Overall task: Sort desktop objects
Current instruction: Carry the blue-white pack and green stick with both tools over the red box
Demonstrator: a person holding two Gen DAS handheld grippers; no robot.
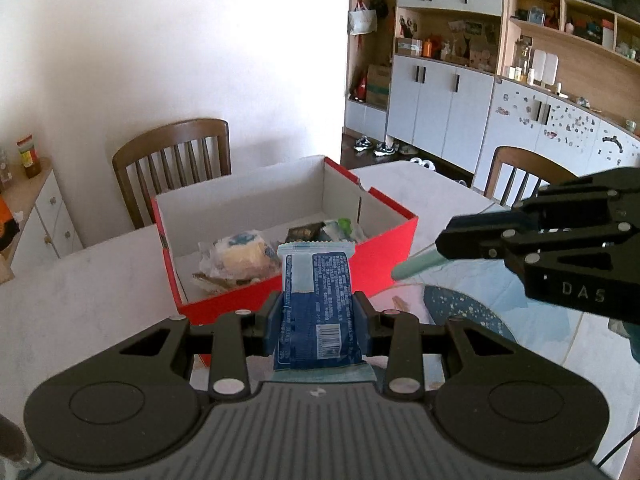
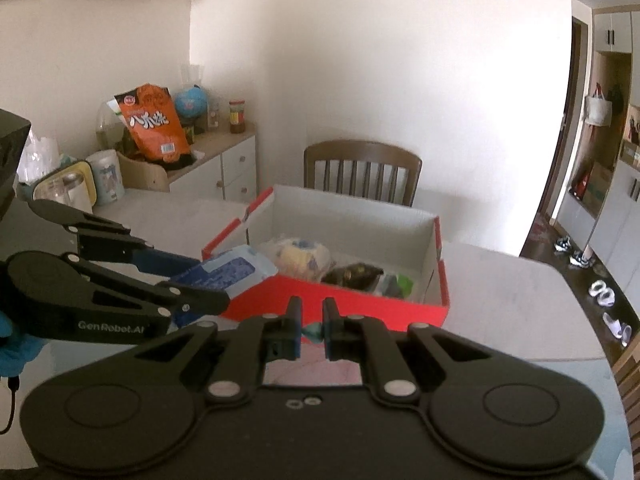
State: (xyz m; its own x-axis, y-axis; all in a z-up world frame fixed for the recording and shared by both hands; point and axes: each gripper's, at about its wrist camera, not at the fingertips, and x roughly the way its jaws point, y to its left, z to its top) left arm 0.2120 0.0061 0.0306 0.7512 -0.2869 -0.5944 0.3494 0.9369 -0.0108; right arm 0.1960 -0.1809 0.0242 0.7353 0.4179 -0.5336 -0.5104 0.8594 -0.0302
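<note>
My left gripper [image 1: 316, 312] is shut on a blue snack packet [image 1: 316, 300] and holds it just in front of the red box [image 1: 384, 256]. The packet also shows in the right wrist view [image 2: 236, 270], over the box's [image 2: 360, 308] near left corner. My right gripper [image 2: 311, 330] is shut on a thin pale green stick [image 2: 314, 331]. In the left wrist view this stick [image 1: 416, 266] pokes out of the right gripper [image 1: 444, 246], right of the box. Inside the box lie a wrapped yellowish snack [image 1: 240, 256], a dark packet [image 1: 304, 234] and a green item [image 1: 344, 224].
The box stands on a white table [image 1: 80, 300]. A blue speckled plate [image 1: 464, 308] lies on a patterned mat near the front right. Wooden chairs [image 1: 176, 160] stand behind the table. A side cabinet [image 2: 216, 168] with an orange bag stands at the left.
</note>
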